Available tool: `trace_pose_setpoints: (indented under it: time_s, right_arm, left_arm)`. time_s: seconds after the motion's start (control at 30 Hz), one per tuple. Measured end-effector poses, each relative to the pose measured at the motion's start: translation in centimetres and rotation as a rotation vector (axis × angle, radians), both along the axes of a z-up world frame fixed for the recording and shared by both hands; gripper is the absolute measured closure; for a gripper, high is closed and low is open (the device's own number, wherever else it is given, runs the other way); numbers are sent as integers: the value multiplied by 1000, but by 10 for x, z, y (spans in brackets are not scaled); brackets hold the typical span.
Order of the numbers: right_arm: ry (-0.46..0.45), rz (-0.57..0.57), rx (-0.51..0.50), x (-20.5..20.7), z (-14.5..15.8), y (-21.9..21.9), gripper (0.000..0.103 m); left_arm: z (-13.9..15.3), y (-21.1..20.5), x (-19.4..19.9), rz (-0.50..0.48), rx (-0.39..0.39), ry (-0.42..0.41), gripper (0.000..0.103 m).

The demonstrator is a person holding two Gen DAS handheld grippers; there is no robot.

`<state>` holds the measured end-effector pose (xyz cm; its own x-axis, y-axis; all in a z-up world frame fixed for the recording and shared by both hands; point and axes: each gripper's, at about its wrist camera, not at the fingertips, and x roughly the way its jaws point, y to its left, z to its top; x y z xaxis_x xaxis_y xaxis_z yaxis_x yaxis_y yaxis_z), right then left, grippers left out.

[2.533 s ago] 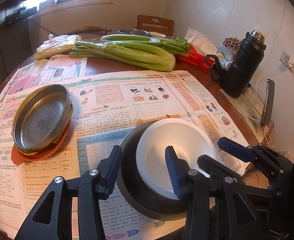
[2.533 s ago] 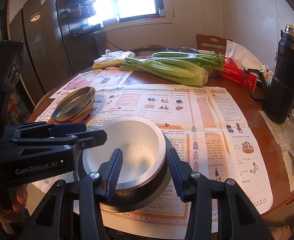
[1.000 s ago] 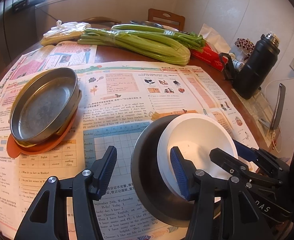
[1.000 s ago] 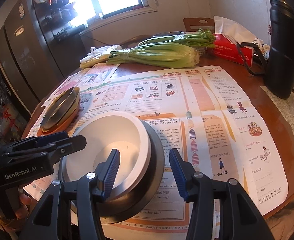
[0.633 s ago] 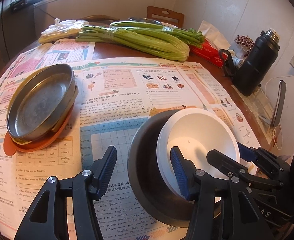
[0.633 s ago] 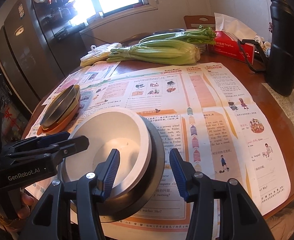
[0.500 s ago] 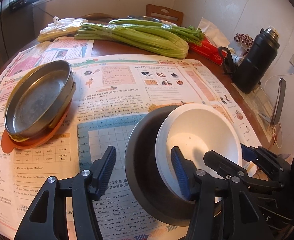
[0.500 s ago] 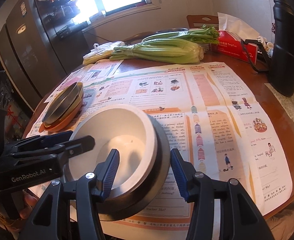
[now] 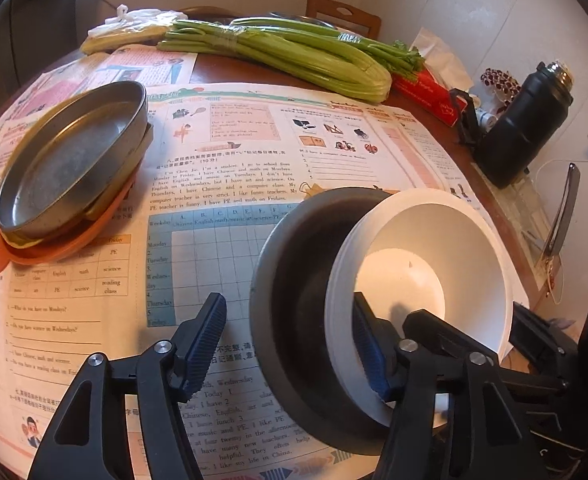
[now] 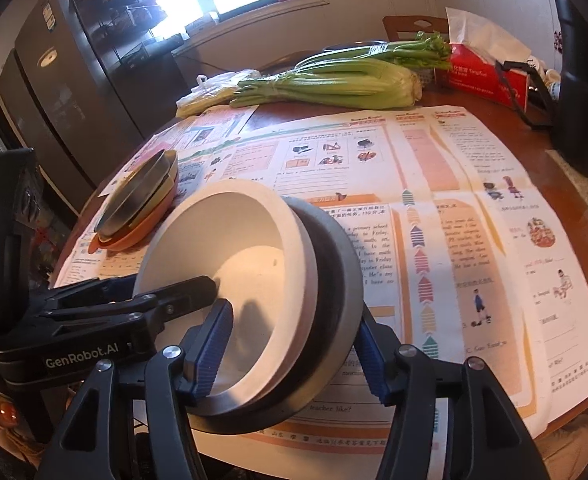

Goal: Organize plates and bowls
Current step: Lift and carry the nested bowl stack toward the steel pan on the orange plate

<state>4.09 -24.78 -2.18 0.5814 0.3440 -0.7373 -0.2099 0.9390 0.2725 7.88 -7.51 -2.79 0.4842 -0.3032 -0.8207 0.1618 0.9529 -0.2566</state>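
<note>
A white bowl (image 9: 433, 264) sits nested in a dark metal bowl (image 9: 294, 280), both tilted up off the paper-covered table. My left gripper (image 9: 290, 344) has one finger outside the dark bowl's near rim and the other inside the white bowl, jaws wide apart. My right gripper (image 10: 290, 352) straddles the far rim of both bowls (image 10: 254, 272), one finger inside the white bowl, one outside the dark bowl (image 10: 341, 280). A stack of a steel plate (image 9: 70, 164) on an orange plate (image 9: 54, 252) lies at the left; it also shows in the right wrist view (image 10: 138, 204).
Celery bunches (image 9: 294, 56) lie across the back of the table. A red tissue box (image 9: 425, 88) and a black flask (image 9: 521, 128) stand at the right. A phone (image 9: 565, 208) leans near the right edge. A dark fridge (image 10: 66, 92) stands beyond the table.
The nested bowls have tipped further up on edge and shifted slightly toward the plate stack. Both grippers have moved with them.
</note>
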Motion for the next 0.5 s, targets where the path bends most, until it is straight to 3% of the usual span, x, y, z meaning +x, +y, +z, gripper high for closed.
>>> trace_pose_setpoints:
  time_s: [0.07, 0.1, 0.3, 0.5]
  right_arm:
    - [-9, -4, -5, -2, 0, 2, 46]
    - [-15, -3, -7, -2, 1, 2, 47]
    - [-30, 8, -8, -3, 8, 9, 49]
    - [-77, 40, -24, 1, 36, 29, 49]
  left_arm:
    - [1, -1, -1, -14, -18, -2, 58]
    - [2, -2, -2, -15, -17, -5, 60]
    - [10, 6, -1, -1, -17, -14, 58]
    - [37, 30, 3, 27, -45, -52, 57]
